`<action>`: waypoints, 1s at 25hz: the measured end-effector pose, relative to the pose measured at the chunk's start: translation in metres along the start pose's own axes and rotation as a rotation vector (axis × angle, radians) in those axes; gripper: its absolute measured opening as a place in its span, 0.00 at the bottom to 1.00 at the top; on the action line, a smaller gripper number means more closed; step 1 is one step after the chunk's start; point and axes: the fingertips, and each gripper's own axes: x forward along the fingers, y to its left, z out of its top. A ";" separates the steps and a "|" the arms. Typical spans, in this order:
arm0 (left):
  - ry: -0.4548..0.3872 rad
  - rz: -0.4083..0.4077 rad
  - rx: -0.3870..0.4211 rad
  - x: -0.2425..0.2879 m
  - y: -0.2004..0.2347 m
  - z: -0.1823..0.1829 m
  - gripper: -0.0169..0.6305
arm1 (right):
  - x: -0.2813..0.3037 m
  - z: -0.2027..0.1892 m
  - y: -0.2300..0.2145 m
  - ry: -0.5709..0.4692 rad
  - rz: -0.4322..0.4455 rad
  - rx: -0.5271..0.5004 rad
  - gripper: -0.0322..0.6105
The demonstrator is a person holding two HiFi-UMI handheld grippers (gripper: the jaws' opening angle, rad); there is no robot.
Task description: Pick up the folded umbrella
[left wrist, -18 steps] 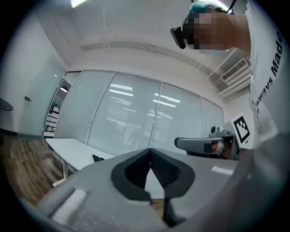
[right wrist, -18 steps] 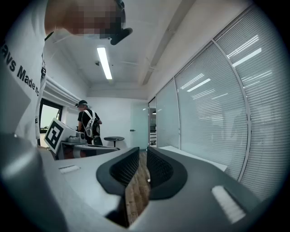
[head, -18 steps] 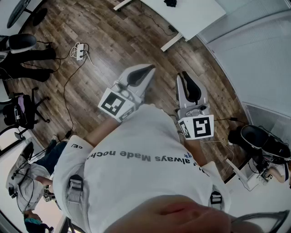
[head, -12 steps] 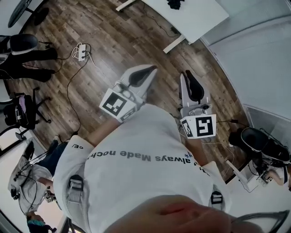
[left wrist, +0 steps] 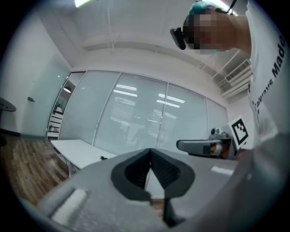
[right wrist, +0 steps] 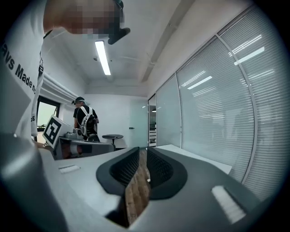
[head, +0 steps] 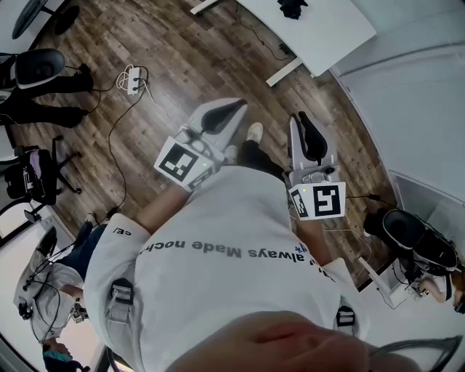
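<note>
Jaws of the left gripper [left wrist: 151,154] and the right gripper [right wrist: 141,156] are both pressed together and empty, held level above the wood floor [head: 182,65]. The approach looks to be the step in hand. A dark lump [head: 293,7], likely the folded umbrella, lies on the white desk [head: 327,36] at twelve o'clock, well apart. The next move calls for walking over and spreading the jaws. Only the right gripper view shows another person [right wrist: 86,120] standing.

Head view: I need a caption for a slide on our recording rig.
A person holds the left gripper and right gripper, both shut and empty, out over a wood floor.
</note>
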 end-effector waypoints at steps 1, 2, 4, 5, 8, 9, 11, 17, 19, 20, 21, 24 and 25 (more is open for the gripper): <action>-0.001 0.005 -0.003 0.003 0.007 0.000 0.03 | 0.006 0.000 -0.002 0.001 0.003 0.002 0.13; -0.002 0.010 -0.006 0.006 0.013 0.000 0.03 | 0.013 0.001 -0.005 0.000 0.006 0.004 0.13; -0.005 0.019 -0.009 0.015 0.024 0.001 0.03 | 0.024 0.001 -0.013 0.000 0.013 0.001 0.13; -0.006 0.022 -0.010 0.020 0.028 0.001 0.03 | 0.030 0.001 -0.018 0.001 0.016 -0.003 0.13; -0.005 0.025 -0.009 0.041 0.044 0.001 0.03 | 0.051 -0.004 -0.037 0.006 0.024 -0.002 0.13; -0.003 0.025 -0.009 0.050 0.049 0.000 0.03 | 0.058 -0.005 -0.045 0.006 0.023 0.001 0.13; 0.001 0.025 -0.006 0.068 0.060 -0.001 0.03 | 0.072 -0.006 -0.062 0.002 0.019 0.002 0.13; 0.016 0.017 0.004 0.142 0.094 0.010 0.03 | 0.113 0.005 -0.131 -0.005 0.003 -0.007 0.13; 0.018 0.015 0.011 0.172 0.106 0.014 0.03 | 0.127 0.008 -0.160 -0.006 -0.001 -0.004 0.13; 0.020 0.015 0.014 0.188 0.112 0.016 0.03 | 0.135 0.008 -0.175 -0.008 -0.002 -0.001 0.13; 0.021 0.014 0.017 0.203 0.118 0.017 0.03 | 0.142 0.009 -0.189 -0.010 -0.001 0.002 0.13; 0.026 0.017 0.022 0.247 0.135 0.020 0.03 | 0.164 0.012 -0.229 -0.012 0.004 0.008 0.13; 0.027 0.018 0.023 0.260 0.140 0.020 0.03 | 0.170 0.012 -0.241 -0.012 0.006 0.010 0.13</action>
